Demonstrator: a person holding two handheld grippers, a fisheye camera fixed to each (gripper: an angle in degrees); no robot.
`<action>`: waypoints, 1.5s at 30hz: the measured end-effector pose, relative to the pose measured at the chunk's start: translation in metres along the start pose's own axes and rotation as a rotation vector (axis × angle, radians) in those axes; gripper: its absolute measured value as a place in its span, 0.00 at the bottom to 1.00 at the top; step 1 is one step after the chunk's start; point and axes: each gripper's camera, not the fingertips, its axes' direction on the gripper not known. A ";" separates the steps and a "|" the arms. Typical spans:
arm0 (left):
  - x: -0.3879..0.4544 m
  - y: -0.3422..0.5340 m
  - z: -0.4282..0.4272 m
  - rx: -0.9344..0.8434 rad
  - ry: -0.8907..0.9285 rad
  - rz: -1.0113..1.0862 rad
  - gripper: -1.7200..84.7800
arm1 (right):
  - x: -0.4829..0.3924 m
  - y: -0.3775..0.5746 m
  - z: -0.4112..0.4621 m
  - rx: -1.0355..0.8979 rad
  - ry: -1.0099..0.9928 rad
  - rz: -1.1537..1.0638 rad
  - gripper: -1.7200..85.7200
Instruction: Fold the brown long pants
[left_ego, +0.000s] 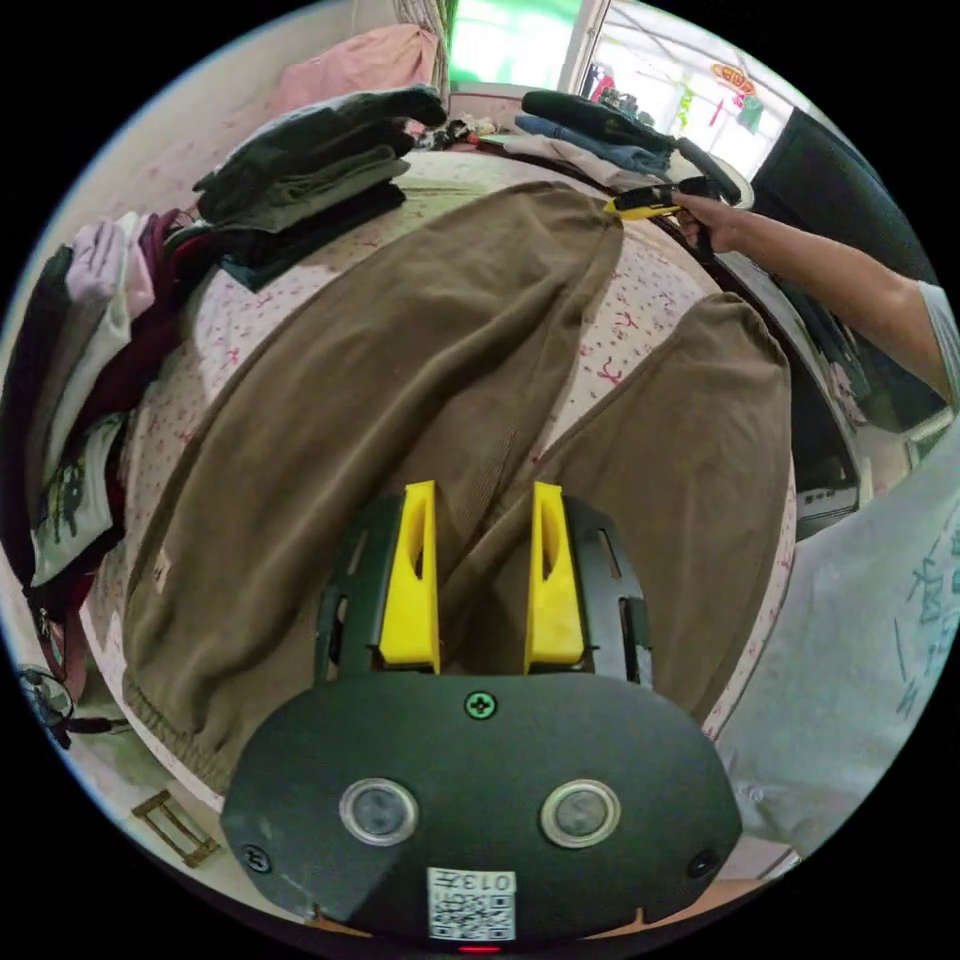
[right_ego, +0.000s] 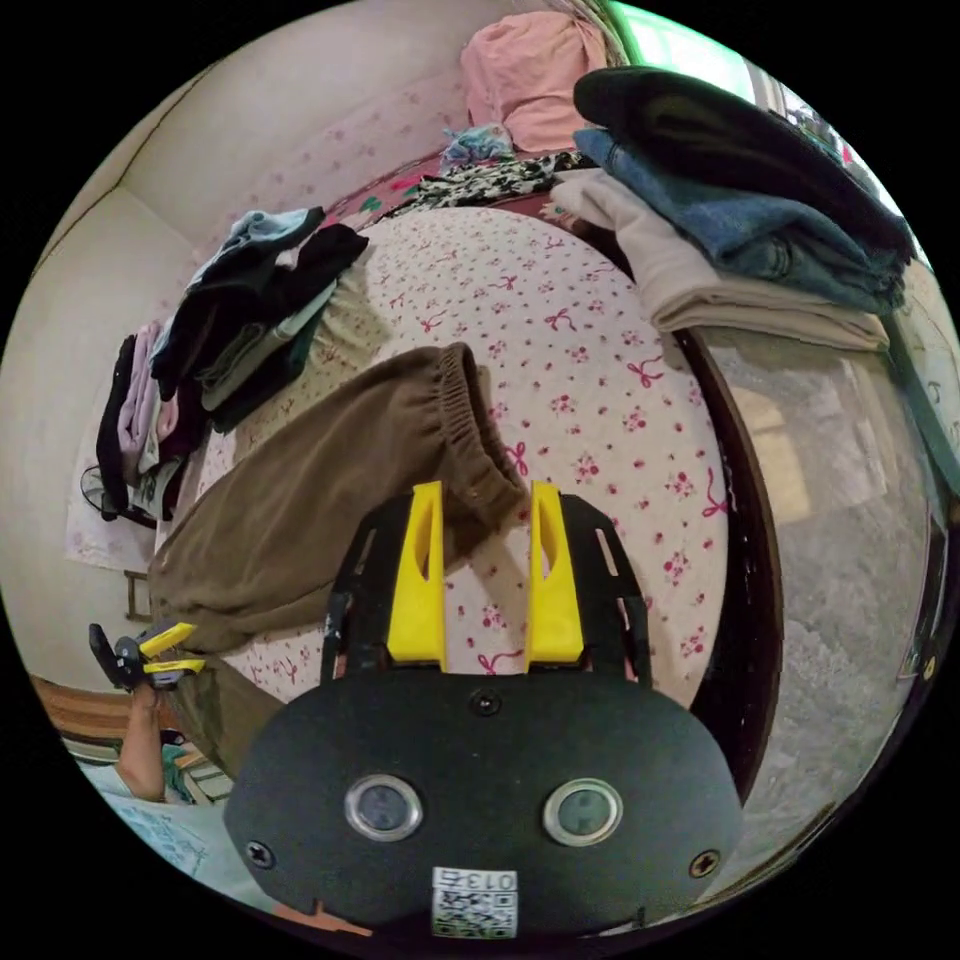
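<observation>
1. Spread flat, the brown long pants (left_ego: 400, 400) lay across the floral bed (right_ego: 600, 380), legs apart.
2. Folded clothes piles (left_ego: 300, 180) flanked them.
3. Left tongs (left_ego: 480, 560) hovered open, empty, above the crotch.
4. Right tongs (right_ego: 485, 560) stood open beside the waistband.

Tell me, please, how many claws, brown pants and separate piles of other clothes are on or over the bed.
Claws: 2, the left claw and right claw
Brown pants: 1
Clothes piles: 3, a dark pile, a pile by the wall, a jeans pile
Total: 6
</observation>
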 end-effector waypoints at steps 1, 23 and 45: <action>-0.003 -0.009 0.008 -0.041 -0.011 -0.005 0.12 | -0.006 -0.008 0.006 -0.029 0.016 -0.015 0.13; -0.025 -0.043 -0.041 0.087 0.252 0.107 0.08 | -0.043 -0.035 -0.052 0.005 0.140 -0.221 0.13; -0.077 -0.051 -0.001 0.053 -0.210 -0.290 0.07 | -0.126 -0.100 0.006 -0.063 0.165 -0.136 0.15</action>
